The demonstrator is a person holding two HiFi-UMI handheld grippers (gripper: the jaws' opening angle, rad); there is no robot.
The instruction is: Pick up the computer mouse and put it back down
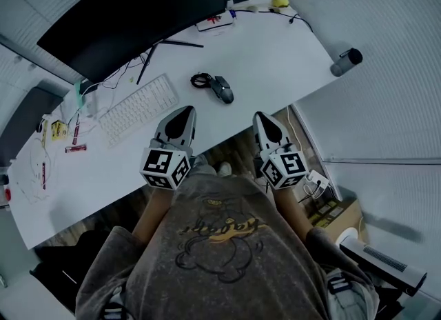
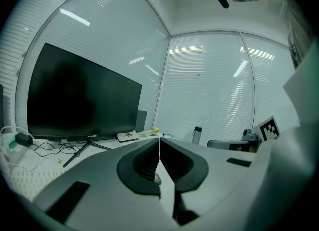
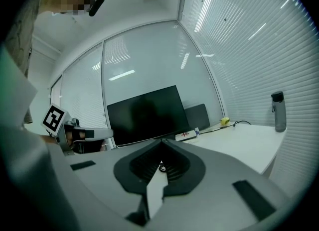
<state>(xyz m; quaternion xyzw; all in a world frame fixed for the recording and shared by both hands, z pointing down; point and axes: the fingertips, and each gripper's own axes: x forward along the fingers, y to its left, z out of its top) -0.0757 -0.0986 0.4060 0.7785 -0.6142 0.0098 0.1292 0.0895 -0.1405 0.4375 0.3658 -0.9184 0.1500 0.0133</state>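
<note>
Grey T-shirt (image 1: 220, 270) of the person fills the bottom of the head view, and both grippers are held out just past it, at the near edge of the white desk (image 1: 275, 56). Left gripper (image 1: 185, 110) and right gripper (image 1: 262, 116) point toward the desk side by side, each with its marker cube toward the person. The computer mouse (image 1: 222, 89) lies on the desk ahead of them, between the two grippers' lines and apart from both. Its coiled cable (image 1: 200, 79) sits just to its left. A white keyboard (image 1: 139, 108) lies left of the mouse, a dark monitor (image 1: 131, 15) stands behind, and a grey bottle (image 1: 346, 62) is at the desk's right edge.

From the left gripper view, the jaws are pressed together tip to tip with nothing pinched. The monitor and the bottle show beyond them.

From the right gripper view, the jaws likewise meet at their tips and pinch nothing. The left gripper's cube shows at the left, and the monitor stands behind.
</note>
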